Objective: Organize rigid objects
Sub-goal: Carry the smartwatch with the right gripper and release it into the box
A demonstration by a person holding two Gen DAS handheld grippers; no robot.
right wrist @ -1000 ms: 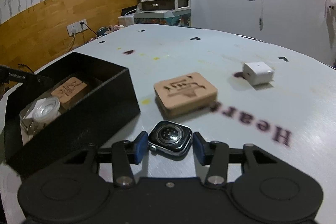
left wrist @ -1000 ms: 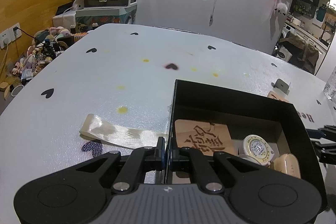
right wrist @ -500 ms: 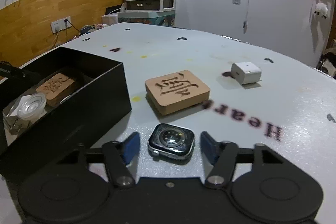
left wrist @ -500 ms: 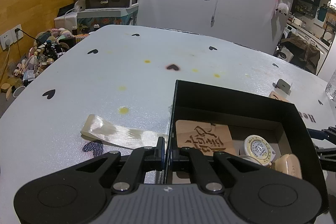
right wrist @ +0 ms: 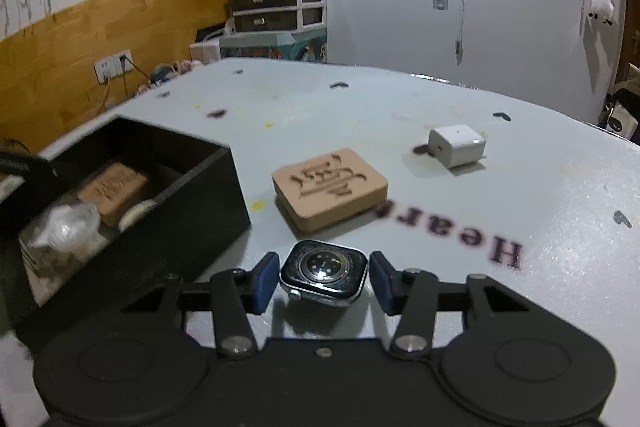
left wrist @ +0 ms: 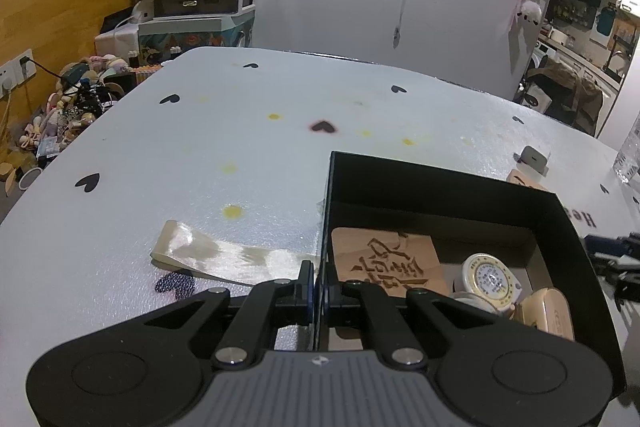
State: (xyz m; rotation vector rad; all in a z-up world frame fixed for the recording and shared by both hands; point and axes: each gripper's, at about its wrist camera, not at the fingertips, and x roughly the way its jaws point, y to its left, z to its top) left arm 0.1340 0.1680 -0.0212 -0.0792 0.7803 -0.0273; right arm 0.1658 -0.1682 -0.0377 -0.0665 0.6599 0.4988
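Open white tabletop [right wrist: 460, 99] behind tall black cardboard box [right wrist: 192, 227]; carved tan wooden block [right wrist: 330, 189] crowds its right flank

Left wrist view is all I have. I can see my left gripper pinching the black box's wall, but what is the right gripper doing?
Observer: The right gripper has a watch body between its pads. The jaws are closing, and a small gap shows on each side.
Operator: Which way up is the watch?
Observer: Sensor back up, with no strap visible.
Operator: What else is waiting outside the box?
Observer: A carved wooden block lies flat, carving up, just beyond the watch and apart from the black box.
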